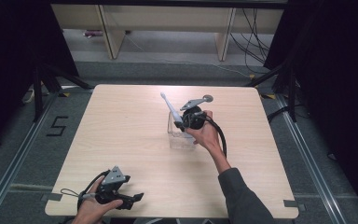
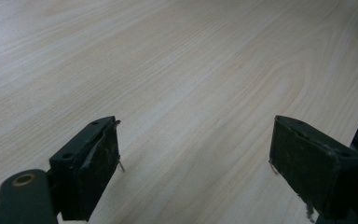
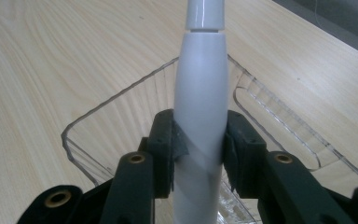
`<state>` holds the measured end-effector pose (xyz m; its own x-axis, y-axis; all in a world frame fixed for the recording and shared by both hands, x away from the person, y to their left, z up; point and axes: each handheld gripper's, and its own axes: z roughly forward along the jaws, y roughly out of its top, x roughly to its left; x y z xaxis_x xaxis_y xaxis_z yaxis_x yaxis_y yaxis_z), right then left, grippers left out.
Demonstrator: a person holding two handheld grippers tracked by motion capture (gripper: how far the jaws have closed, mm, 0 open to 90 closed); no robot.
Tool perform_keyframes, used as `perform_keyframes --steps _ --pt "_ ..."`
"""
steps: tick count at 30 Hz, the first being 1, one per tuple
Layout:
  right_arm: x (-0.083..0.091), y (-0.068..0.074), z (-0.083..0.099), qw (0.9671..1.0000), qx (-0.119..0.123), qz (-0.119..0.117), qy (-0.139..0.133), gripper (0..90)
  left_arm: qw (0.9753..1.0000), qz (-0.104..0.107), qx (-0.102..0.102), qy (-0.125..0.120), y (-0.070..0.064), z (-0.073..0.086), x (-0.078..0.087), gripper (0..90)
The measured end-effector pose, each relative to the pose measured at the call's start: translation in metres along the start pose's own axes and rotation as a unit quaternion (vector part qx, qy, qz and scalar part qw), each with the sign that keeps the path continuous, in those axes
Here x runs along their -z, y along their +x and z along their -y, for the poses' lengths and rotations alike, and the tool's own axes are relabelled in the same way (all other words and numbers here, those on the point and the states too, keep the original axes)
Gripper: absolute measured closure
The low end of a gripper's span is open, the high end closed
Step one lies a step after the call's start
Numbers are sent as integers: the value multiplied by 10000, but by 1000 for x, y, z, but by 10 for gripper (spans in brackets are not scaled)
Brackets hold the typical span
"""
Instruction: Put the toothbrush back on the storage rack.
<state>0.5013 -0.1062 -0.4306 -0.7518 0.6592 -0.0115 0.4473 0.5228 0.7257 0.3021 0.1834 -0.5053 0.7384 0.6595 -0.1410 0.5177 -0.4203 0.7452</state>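
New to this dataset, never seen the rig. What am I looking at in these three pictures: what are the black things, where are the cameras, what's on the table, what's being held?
No robot here: a person holds a hand-held pair of tongs in each hand and works at a wooden table.

The high view looks down from above the person's side. The other two pictures come from cameras riding on each pair of tongs, looking along its two black jaws.

The right tongs are shut on a white electric toothbrush, holding its handle above a clear plastic container. In the high view the same toothbrush sticks up at a slant over that container, near the table's middle.

The left tongs rest near the table's front edge, jaws wide apart with nothing between them; the left gripper view shows bare wood past them.
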Motion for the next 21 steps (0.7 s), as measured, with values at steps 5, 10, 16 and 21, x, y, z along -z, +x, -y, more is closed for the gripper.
perform_keyframes --steps 5,10,16,21 --pt "-4 -1 1 9998 209 12 -64 665 10000 3 5 -7 0 0 0 150" --pt "-4 -2 0 9997 235 -32 33 665 9999 72 67 -64 -1 0 -1 150" --pt "-7 0 0 9998 198 -31 65 664 10000 40 0 26 0 0 0 150" --pt "-9 0 0 9997 218 -52 126 664 10000 15 31 26 0 0 0 150"
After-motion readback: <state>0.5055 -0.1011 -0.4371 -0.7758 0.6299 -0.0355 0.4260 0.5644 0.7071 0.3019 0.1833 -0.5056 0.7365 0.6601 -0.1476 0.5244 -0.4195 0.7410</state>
